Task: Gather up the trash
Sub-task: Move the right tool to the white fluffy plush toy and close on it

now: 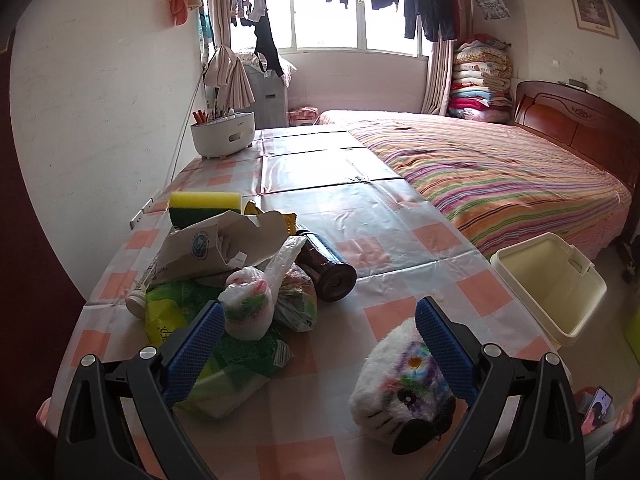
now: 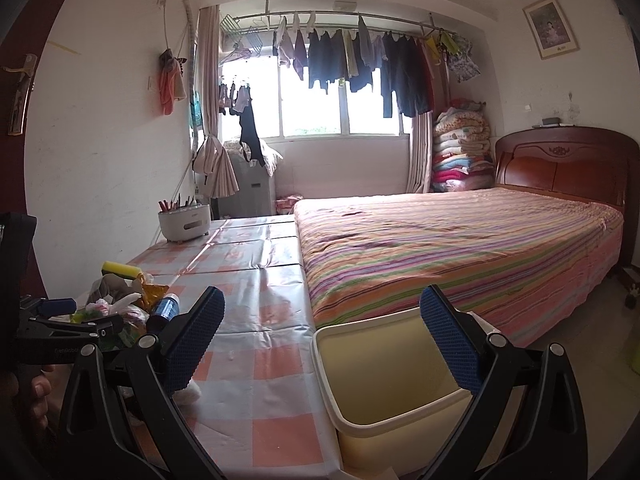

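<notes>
Altogether, grippers: two, each with blue-padded fingers
Left gripper [image 1: 320, 322]: jaws stood wide apart over the table, holding nothing; one finger sat beside the knotted bag, the other against the plush toy
Right gripper [image 2: 322, 322]: jaws spread wide, empty, poised above the bin's open mouth
Trash pile [image 1: 228, 276]: one heap on the table's near left part, just ahead of the left gripper
Knotted plastic bag [image 1: 248, 306]: one, white with coloured contents, at the front of the heap
Green wrapper [image 1: 224, 356]: one, flattened under the bag
Torn cardboard box [image 1: 216, 246]: one, tilted on top of the heap
Brown bottle [image 1: 326, 270]: one, lying on its side, touching the heap's right edge
Sponge [image 1: 205, 206]: one, yellow over green, behind the heap
Plush toy [image 1: 402, 388]: one, white with coloured marks, apart from the heap
Bin [image 1: 548, 284]: one, cream, open, just off the table's right edge
Table [image 1: 332, 184]: glossy cloth in pink and white checks
White holder [image 1: 223, 132]: one, at the far left corner, sticks inside
Bed [image 2: 460, 240]: one, striped cover, butted against the table
Room: clothes hung across the window, folded quilts stacked beside a wooden headboard
</notes>
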